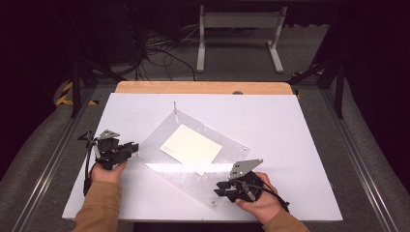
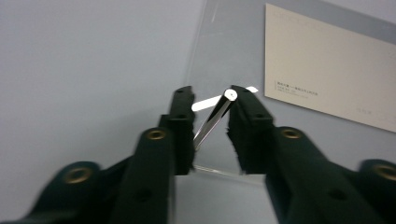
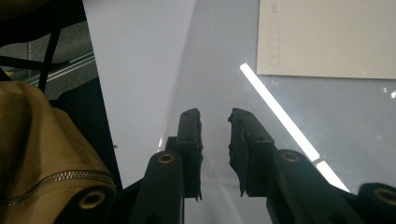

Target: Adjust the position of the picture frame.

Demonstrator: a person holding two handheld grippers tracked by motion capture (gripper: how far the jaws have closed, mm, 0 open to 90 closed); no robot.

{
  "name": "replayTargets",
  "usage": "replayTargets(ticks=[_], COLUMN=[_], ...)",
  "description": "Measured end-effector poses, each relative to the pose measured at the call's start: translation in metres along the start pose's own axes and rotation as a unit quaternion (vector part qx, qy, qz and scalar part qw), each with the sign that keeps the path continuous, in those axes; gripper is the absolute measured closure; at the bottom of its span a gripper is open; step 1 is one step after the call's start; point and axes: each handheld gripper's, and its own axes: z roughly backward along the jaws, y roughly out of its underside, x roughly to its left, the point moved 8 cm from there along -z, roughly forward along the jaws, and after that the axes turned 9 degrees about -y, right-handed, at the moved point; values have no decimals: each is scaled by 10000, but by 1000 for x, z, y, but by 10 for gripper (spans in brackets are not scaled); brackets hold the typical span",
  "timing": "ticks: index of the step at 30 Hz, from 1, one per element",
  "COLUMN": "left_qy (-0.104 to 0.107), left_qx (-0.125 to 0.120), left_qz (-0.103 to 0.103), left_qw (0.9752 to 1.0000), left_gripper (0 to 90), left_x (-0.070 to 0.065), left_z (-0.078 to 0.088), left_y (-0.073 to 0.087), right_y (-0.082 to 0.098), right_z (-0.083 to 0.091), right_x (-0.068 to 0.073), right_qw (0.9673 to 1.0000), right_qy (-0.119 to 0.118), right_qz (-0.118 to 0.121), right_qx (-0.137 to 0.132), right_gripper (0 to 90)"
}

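Nearest the lens in the left gripper view: two black jaws of the left gripper, standing a little apart with a thin shiny metal pin leaning between them, top end against the right-hand jaw, lower end near the left-hand one; cannot tell whether the pads press on it. Just beyond, a clear acrylic sheet flat on the white table, with a cream card bearing small print under or on it. Seen from the high view, left gripper at the sheet's left corner, held in a hand coming out of a tan sleeve. Right gripper at the sheet's near edge, close to a small pin at that corner. In the right gripper view, jaws narrowly apart over the clear sheet, nothing visible between them, a bright strip of reflected light running across the acrylic, card farther off. Another upright pin at the sheet's far corner. Sheet lying skewed, roughly mid-table, card near its centre.
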Motion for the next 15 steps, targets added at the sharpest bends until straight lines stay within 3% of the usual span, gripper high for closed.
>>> replayTargets(ticks=[2, 3, 6, 10, 15], left_qy=[-72, -241, -502, -601, -580], left_qx=[-17, -1, -21, -133, -231], left_qz=[-78, -308, -570, -497, -460], left_qw=[9999, 9992, 9971, 9969, 9970], left_gripper=[812, 827, 844, 843, 840], left_x=[-1, -1, -3, -5, -11], left_z=[-1, -1, -3, -14, -29], left_y=[-1, -2, -6, -20, -35], right_y=[1, 2, 4, 6, 12], right_z=[1, 2, 4, 6, 16], right_x=[0, 0, 1, 0, -5], right_qw=[10000, 10000, 10000, 9999, 9994], right_qy=[5, 3, 19, 52, 174], right_qz=[-16, -43, -80, -106, -256], right_qx=[0, 9, 17, -24, -122], right_gripper=[726, 725, 725, 725, 725])
